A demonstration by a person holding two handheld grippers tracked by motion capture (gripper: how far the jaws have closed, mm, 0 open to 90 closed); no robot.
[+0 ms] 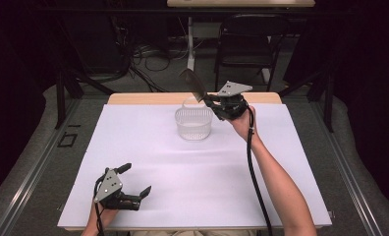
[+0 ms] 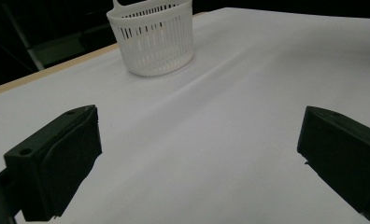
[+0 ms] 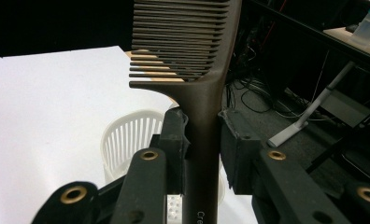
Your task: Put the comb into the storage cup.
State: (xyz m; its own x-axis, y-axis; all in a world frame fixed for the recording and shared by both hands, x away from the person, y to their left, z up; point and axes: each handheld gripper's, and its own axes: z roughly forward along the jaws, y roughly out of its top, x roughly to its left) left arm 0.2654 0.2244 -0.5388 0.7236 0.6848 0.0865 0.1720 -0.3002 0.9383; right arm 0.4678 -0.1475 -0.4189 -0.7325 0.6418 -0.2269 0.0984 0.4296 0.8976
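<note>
Work in hand: putting the comb (image 1: 193, 84) into the white slotted basket (image 1: 194, 123).
Right gripper (image 1: 208, 100): jaws clamped on the comb's handle, teeth end pointing up and away from the jaws.
Comb position: lifted clear of the table (image 1: 133, 147), ahead of the right gripper and just above the basket's far rim; not touching the basket as far as I can tell.
Basket: directly below the right gripper's jaws in the right gripper view (image 3: 127, 135); well ahead of the left gripper. No other contents visible inside.
Left gripper (image 1: 135, 182): jaws spread wide, nothing between them, low over the near table edge.
Done: 1 comb picked up and carried to the basket.
Left: lower or tip it in, then release.
</note>
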